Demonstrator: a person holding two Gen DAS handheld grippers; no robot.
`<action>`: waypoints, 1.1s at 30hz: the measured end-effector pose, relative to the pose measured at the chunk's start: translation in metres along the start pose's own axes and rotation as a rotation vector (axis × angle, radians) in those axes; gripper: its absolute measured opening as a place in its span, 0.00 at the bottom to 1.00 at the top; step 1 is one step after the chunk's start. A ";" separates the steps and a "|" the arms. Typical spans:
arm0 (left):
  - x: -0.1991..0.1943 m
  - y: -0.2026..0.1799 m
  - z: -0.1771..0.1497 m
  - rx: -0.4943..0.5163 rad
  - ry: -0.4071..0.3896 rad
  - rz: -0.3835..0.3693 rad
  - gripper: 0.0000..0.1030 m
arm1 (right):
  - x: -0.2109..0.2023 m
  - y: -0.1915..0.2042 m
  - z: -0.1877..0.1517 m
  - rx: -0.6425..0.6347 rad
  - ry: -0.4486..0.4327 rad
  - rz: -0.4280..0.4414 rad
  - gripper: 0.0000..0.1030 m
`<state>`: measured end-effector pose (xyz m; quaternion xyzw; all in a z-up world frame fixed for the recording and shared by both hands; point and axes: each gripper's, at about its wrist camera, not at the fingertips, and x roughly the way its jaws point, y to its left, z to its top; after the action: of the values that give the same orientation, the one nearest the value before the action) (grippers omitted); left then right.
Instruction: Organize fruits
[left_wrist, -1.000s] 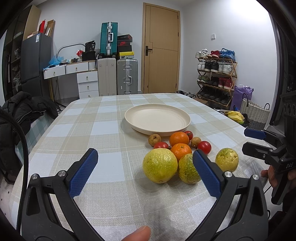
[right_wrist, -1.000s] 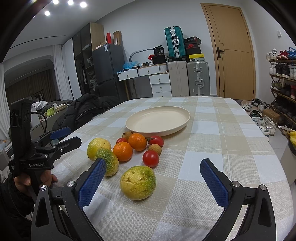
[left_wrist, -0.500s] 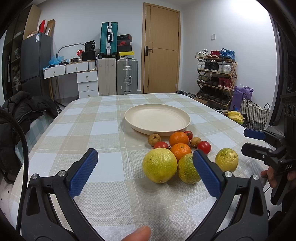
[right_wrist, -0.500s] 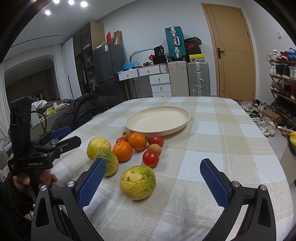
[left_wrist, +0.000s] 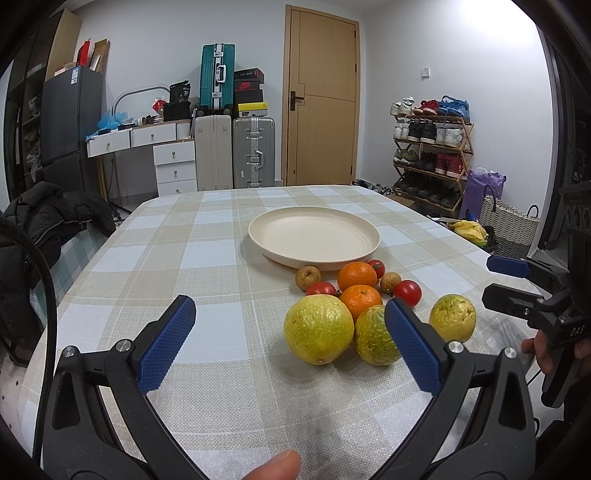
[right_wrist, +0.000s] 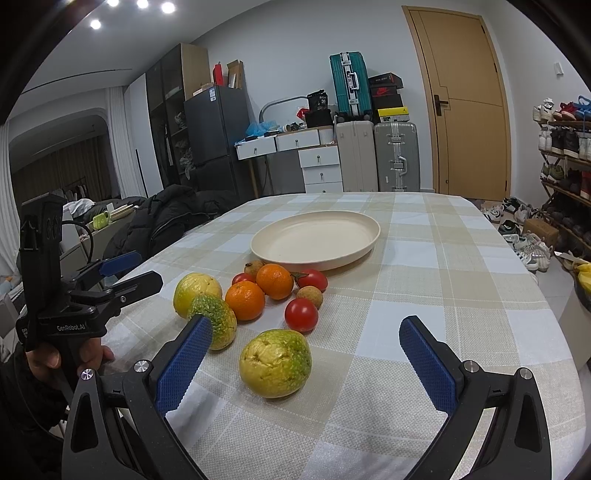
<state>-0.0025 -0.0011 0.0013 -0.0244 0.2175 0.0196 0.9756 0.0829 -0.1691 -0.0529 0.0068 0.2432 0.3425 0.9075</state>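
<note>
While I held both tools low over the near end of the checked tablecloth (left_wrist: 207, 258), nothing had shifted from the frames a moment before: every fruit lay where it had been. My left gripper (left_wrist: 290, 341) stood wide open and empty, its jaws spanning bare cloth and the big yellow-green citrus (left_wrist: 318, 328), without touching it. My right gripper (right_wrist: 304, 356) gaped just as wide, empty, with the lone yellow-green citrus (right_wrist: 275, 363) lying between its pads, apart from both. The cream plate (left_wrist: 314, 236) sat beyond the cluster, holding nothing. Two oranges (left_wrist: 357, 276), three small tomatoes (left_wrist: 407, 292) and what looked like two brownish longans (left_wrist: 307, 277) lay bunched just before its rim, though the small ones were hard to name. Open cloth ran left of the cluster and right of it towards the table's edge.
</note>
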 end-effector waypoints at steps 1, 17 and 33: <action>0.000 0.000 0.000 0.000 0.000 0.001 0.99 | 0.000 0.000 0.000 0.000 0.000 0.000 1.00; 0.001 -0.001 -0.001 0.026 0.008 0.012 0.99 | -0.006 0.005 0.002 -0.011 -0.003 -0.029 1.00; 0.011 0.001 0.001 0.010 0.086 0.011 0.99 | 0.024 0.003 -0.012 0.034 0.206 0.020 0.99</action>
<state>0.0080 0.0006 -0.0028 -0.0189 0.2595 0.0229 0.9653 0.0911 -0.1534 -0.0735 -0.0105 0.3408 0.3463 0.8739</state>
